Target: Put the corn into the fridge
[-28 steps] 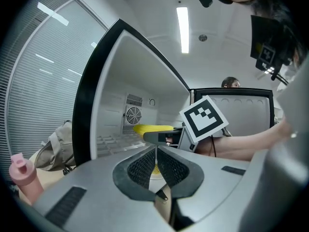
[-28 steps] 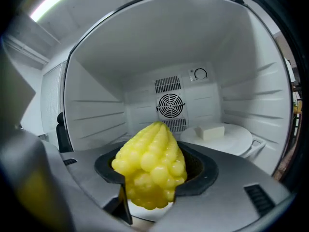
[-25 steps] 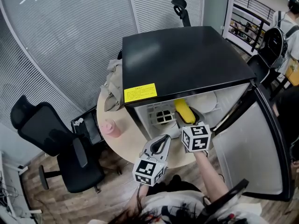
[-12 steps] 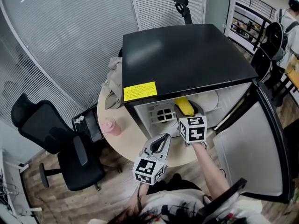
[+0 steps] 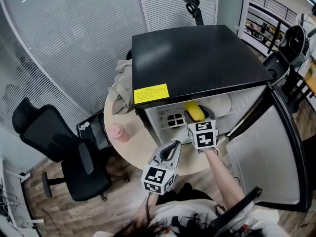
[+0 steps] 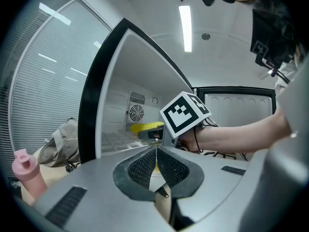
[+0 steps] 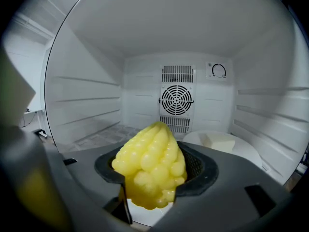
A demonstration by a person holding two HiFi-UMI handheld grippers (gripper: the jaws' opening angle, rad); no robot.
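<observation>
A yellow corn cob (image 7: 150, 166) sits clamped between the jaws of my right gripper (image 7: 153, 178), pointing into the open black mini fridge (image 5: 197, 58). In the head view the corn (image 5: 194, 111) is just inside the fridge mouth, ahead of the right gripper (image 5: 200, 122) and its marker cube. From the left gripper view the corn (image 6: 145, 127) shows beyond the fridge's front edge. My left gripper (image 5: 168, 154) hangs lower over the round table, jaws shut with nothing between them (image 6: 156, 166).
Inside the fridge a white plate (image 7: 227, 146) with a pale block lies at the right, a fan grille (image 7: 176, 99) at the back. The fridge door (image 5: 266, 157) stands open on the right. A pink bottle (image 5: 116, 132) and a beige bag (image 5: 121, 85) rest on the round table (image 5: 133, 142); an office chair (image 5: 54, 152) stands left.
My right gripper has carried the corn forward and slightly up, from in front of the fridge opening to its mouth. The left gripper has stayed put.
</observation>
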